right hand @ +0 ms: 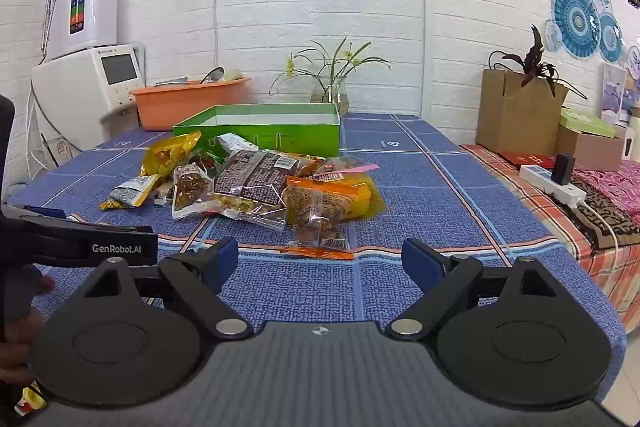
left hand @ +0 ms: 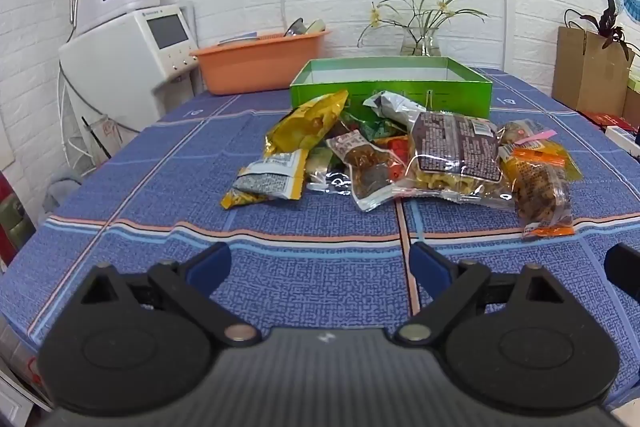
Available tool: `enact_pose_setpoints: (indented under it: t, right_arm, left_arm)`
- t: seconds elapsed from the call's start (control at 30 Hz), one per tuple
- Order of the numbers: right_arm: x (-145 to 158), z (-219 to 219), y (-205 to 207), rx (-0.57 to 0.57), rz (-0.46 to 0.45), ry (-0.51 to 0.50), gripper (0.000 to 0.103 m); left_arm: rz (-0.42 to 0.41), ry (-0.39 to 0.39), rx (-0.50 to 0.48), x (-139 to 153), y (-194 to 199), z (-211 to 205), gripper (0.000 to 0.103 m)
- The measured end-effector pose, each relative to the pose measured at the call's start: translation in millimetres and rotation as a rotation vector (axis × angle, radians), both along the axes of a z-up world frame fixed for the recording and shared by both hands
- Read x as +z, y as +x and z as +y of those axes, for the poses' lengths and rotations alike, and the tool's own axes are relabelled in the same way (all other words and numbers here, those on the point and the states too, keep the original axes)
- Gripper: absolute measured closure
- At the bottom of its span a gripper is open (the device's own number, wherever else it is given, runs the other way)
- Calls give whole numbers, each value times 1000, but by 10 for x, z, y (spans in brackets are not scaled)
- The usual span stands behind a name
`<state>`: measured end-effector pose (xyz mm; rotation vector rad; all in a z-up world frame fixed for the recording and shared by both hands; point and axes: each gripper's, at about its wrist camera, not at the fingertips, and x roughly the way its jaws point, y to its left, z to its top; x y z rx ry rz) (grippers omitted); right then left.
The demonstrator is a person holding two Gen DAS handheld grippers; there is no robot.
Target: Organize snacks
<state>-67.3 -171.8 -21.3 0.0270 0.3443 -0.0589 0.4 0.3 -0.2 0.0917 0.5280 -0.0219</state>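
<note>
The tablecloth [left hand: 160,187] is blue with a fine maze print and orange, white and pale-blue stripes. The far box [left hand: 390,93] is bright green. A left packet [left hand: 308,123] is yellow; the near-right packet [right hand: 320,215] has orange ends. The basin [left hand: 260,67] is orange.

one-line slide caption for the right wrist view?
Open right gripper faces snack packets piled before an open green box on a blue tablecloth.

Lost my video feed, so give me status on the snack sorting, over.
Left gripper open, empty. Right gripper open, empty. Snack packets piled on the tablecloth before the green box. Nothing blocking.
</note>
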Motion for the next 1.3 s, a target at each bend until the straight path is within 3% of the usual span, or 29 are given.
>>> enact_pose_setpoints:
  t: [0.2,0.33,0.73,1.03,1.2,1.3]
  right_arm:
    - [2,-48,20,-16,0,-8,0]
    - [9,141,-29,-12,-25,-44,0]
    - [10,163,-76,40,-61,-70,0]
    - [-49,68,-34,125,-22,18,0]
    - [-55,144,-59,158,-20,-5,0]
    - [-43,163,-64,139,-21,-29,0]
  left_arm:
    - [31,10,-1,-18,14,12,12]
    - [22,32,-26,-22,-18,-34,12]
    - [0,-92,1,-16,-85,125,12]
    - [-39,26,-58,49,-202,-62,12]
    - [-20,-48,-67,50,-170,28,12]
    - [-11,-50,-61,39,-153,30,12]
